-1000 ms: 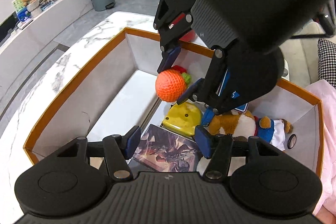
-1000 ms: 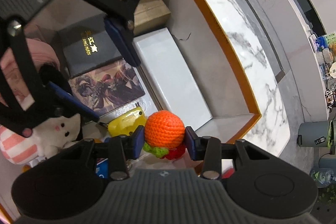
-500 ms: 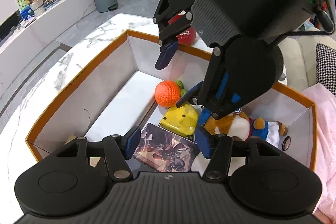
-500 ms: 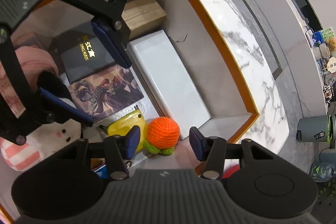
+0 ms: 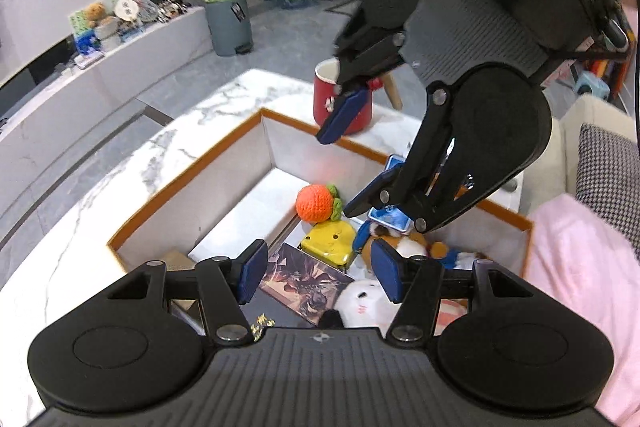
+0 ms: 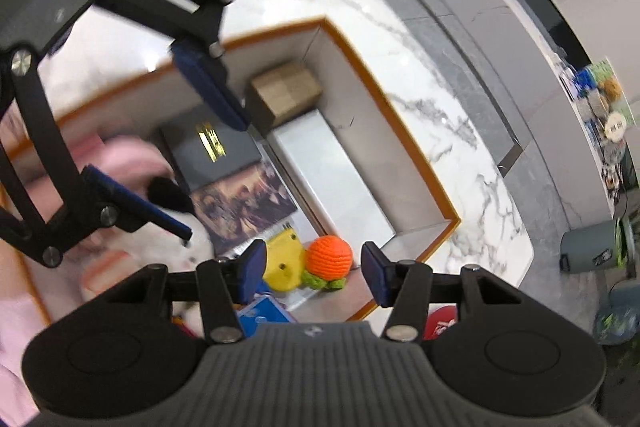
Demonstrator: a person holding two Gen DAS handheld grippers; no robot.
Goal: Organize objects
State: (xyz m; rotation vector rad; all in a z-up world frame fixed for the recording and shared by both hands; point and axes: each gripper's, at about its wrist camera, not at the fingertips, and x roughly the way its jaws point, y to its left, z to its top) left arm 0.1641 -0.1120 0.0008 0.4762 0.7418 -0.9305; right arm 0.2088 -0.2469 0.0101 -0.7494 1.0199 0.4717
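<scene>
An orange crocheted ball with green leaves [image 5: 316,202] lies in the far corner of the orange-rimmed box [image 5: 188,169], beside a yellow toy [image 5: 330,242]. It also shows in the right wrist view [image 6: 330,255]. My right gripper [image 6: 313,269] is open and empty, raised above the ball; in the left wrist view it [image 5: 346,163] hangs over the box. My left gripper [image 5: 318,273] is open and empty above the box's near end, over a picture card [image 5: 306,281] and a white plush [image 5: 362,303].
The box also holds a white flat box [image 6: 332,179], a black box with gold letters [image 6: 210,147], a cardboard box [image 6: 286,93], a brown plush [image 5: 408,241] and blue cards [image 6: 262,315]. A red mug [image 5: 340,103] stands on the marble table [image 5: 152,155] behind the box.
My right gripper opened and let go of the orange ball, which now lies in the box corner. Both grippers have risen away from the box.
</scene>
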